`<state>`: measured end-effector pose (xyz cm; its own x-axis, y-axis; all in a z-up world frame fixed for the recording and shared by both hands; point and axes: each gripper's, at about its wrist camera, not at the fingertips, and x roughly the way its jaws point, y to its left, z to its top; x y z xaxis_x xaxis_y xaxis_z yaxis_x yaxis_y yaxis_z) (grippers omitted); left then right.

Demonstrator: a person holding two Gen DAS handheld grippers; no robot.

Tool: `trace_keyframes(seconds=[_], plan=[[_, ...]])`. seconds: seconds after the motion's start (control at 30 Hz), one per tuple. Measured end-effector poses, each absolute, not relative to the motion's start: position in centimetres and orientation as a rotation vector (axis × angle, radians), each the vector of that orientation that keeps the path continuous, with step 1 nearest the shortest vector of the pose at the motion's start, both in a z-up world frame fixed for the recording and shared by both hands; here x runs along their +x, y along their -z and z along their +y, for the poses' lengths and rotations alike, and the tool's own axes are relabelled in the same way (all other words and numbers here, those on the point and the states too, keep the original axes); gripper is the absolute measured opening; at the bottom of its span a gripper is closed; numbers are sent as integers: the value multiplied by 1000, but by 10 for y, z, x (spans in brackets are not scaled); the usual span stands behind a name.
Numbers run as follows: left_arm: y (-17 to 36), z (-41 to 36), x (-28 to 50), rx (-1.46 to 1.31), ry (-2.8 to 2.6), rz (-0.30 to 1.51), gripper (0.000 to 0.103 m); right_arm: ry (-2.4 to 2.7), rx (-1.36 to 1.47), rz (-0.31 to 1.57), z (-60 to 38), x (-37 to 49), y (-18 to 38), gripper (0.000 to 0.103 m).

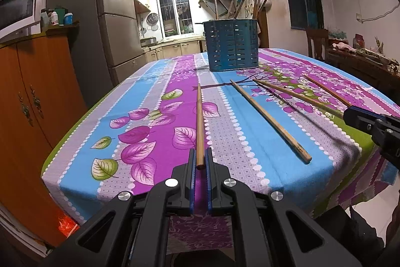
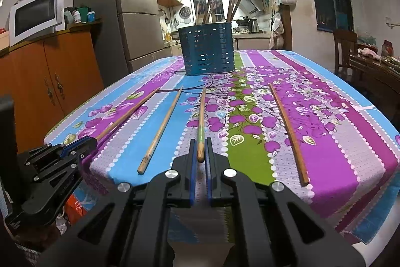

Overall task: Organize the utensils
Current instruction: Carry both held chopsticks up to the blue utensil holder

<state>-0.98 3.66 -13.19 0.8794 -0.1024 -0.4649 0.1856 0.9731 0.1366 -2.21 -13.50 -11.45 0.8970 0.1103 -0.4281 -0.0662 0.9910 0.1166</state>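
1. Left claw point(image 1: 200, 162): closed on the near end of a plain brown wooden chopstick point(image 1: 199, 121), which points away over the worktop's floral purple-and-blue cloth point(image 1: 155, 101).
2. Right claw point(image 2: 200, 157): closed on a green-banded wooden chopstick point(image 2: 201, 121).
3. Two loose wooden chopsticks point(image 2: 162, 126) point(image 2: 287, 134) lie flat, one on either side of the right claw.
4. Blue slotted metal utensil holder point(image 2: 207, 49) stands at the far end of the worktop, with sticks inside.

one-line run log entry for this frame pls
left gripper: shut on chopstick | right gripper: shut on green-banded chopstick | two loose chopsticks on tablecloth | blue holder: upright, far end
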Motion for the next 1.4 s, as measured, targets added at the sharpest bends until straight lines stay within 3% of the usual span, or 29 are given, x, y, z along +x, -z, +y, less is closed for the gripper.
trace_keyframes(seconds=[0.9,1.4], plan=[[98,40,-21,191,120,387,8,-89,13,258,-143,-51,61,5],[19,46,1,144,192,314,8,-173,28,186,-157,-22,6,5]])
